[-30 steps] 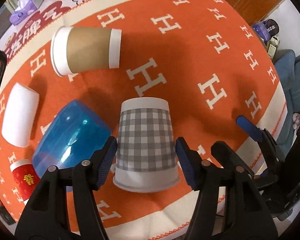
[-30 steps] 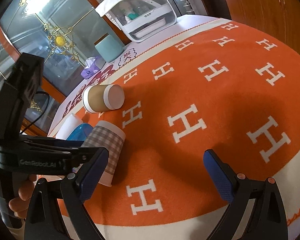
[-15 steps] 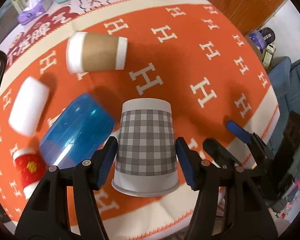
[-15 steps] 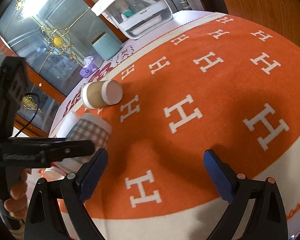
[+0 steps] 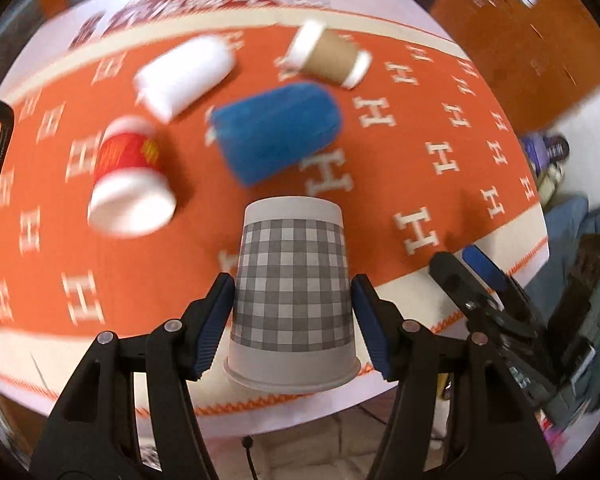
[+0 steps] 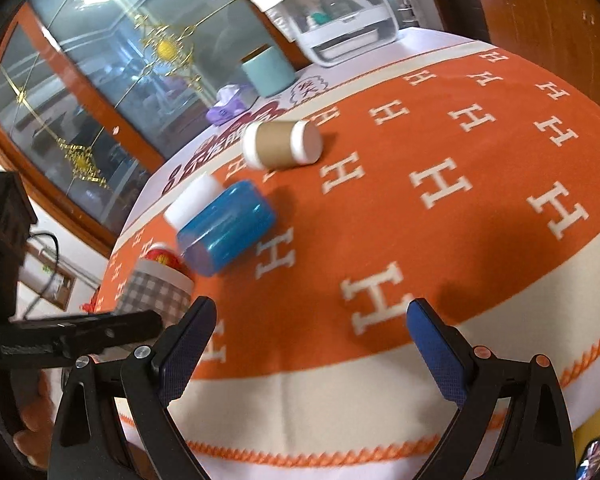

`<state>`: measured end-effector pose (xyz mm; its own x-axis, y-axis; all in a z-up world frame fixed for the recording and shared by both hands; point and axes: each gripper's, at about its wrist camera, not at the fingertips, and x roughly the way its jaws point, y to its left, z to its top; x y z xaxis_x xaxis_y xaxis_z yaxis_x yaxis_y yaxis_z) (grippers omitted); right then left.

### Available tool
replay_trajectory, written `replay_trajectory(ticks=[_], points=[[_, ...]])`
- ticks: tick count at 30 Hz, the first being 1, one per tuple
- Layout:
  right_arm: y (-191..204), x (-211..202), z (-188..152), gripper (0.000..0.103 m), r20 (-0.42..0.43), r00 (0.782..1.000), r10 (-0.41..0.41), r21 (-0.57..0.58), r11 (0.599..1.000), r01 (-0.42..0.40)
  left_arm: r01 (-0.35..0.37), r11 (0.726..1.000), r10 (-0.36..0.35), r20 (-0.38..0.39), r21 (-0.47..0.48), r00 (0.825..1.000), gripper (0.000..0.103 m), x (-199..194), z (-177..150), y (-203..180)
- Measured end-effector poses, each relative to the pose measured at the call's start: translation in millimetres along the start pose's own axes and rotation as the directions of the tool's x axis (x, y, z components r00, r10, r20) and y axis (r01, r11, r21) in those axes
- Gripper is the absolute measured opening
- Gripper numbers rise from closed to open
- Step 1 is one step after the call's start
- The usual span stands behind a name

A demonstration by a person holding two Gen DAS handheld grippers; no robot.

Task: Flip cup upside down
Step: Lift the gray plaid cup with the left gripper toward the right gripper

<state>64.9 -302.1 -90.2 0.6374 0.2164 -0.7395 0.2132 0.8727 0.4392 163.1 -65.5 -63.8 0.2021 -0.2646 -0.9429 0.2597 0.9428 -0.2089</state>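
Note:
My left gripper (image 5: pixel 292 320) is shut on a grey-and-white checked paper cup (image 5: pixel 292 292), held clear of the orange cloth with its base pointing away and its rim toward the camera. In the right wrist view the same cup (image 6: pixel 156 292) shows at the left, above the left gripper's black body. My right gripper (image 6: pixel 308 340) is open and empty over the near edge of the table; its blue pads (image 5: pixel 482 268) also show at the right of the left wrist view.
On the orange H-patterned cloth (image 6: pixel 460 208) lie a blue plastic cup (image 5: pixel 276 132), a brown-sleeved paper cup (image 5: pixel 332 58), a white cup (image 5: pixel 184 76) and a red-and-white cup (image 5: pixel 128 176). A teal canister (image 6: pixel 268 70), a purple tissue pack (image 6: pixel 226 106) and a white appliance (image 6: pixel 332 20) stand at the back.
My left gripper has lifted the checked cup off the cloth and swung back toward the table's near edge, with motion blur. The right gripper has drawn back a little.

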Motion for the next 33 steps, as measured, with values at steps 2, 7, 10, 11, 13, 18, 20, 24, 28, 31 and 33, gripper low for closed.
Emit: replay_trajectory(ticks=[2, 7, 10, 11, 13, 18, 20, 24, 28, 31, 33], points=[[6, 0, -8, 0.098, -0.017, 1.0, 0.005, -0.005, 1.0, -0.005, 0.013, 0.998, -0.014, -0.016, -0.061, 1.0, 0.057, 11, -10, 11], [11, 0, -21, 0.098, -0.037, 0.999, -0.003, -0.014, 1.0, 0.003, 0.042, 0.981, -0.048, -0.029, -0.189, 0.998, 0.057, 28, -27, 31], [10, 2, -26, 0.098, -0.051, 0.999, -0.01, -0.009, 1.0, 0.009, 0.026, 0.98, -0.033, -0.031, -0.197, 0.999, 0.059, 34, -31, 34], [11, 3, -28, 0.098, -0.056, 0.998, -0.009, -0.005, 1.0, 0.009, 0.028, 0.98, -0.033, -0.026, -0.196, 0.999, 0.059, 34, -31, 34], [8, 5, -28, 0.098, -0.061, 0.998, -0.007, 0.001, 1.0, 0.007, 0.017, 0.98, -0.022, -0.023, -0.196, 0.999, 0.059, 33, -29, 34], [3, 8, -27, 0.098, -0.072, 0.997, 0.009, 0.013, 1.0, -0.008, 0.034, 0.972, -0.047, -0.054, -0.232, 0.997, 0.061, 40, -24, 35], [3, 8, -27, 0.098, -0.071, 0.997, 0.015, 0.011, 1.0, -0.014, 0.025, 0.969, -0.043, -0.067, -0.245, 0.997, 0.068, 41, -23, 38], [2, 8, -26, 0.098, -0.069, 0.997, 0.02, 0.012, 1.0, -0.02, 0.009, 0.972, -0.022, -0.055, -0.237, 0.998, 0.079, 35, -23, 40], [1, 5, -26, 0.098, -0.065, 0.997, 0.029, 0.019, 0.999, -0.028, 0.003, 0.98, -0.005, -0.014, -0.2, 1.0, 0.084, 19, -20, 36], [2, 4, -26, 0.098, -0.062, 0.998, 0.033, 0.017, 0.999, -0.032, 0.004, 0.985, -0.003, 0.009, -0.173, 1.0, 0.084, 7, -21, 35], [4, 3, -26, 0.098, -0.062, 0.997, 0.036, 0.011, 0.999, -0.036, 0.007, 0.988, -0.004, 0.021, -0.154, 1.0, 0.084, -1, -22, 35]])
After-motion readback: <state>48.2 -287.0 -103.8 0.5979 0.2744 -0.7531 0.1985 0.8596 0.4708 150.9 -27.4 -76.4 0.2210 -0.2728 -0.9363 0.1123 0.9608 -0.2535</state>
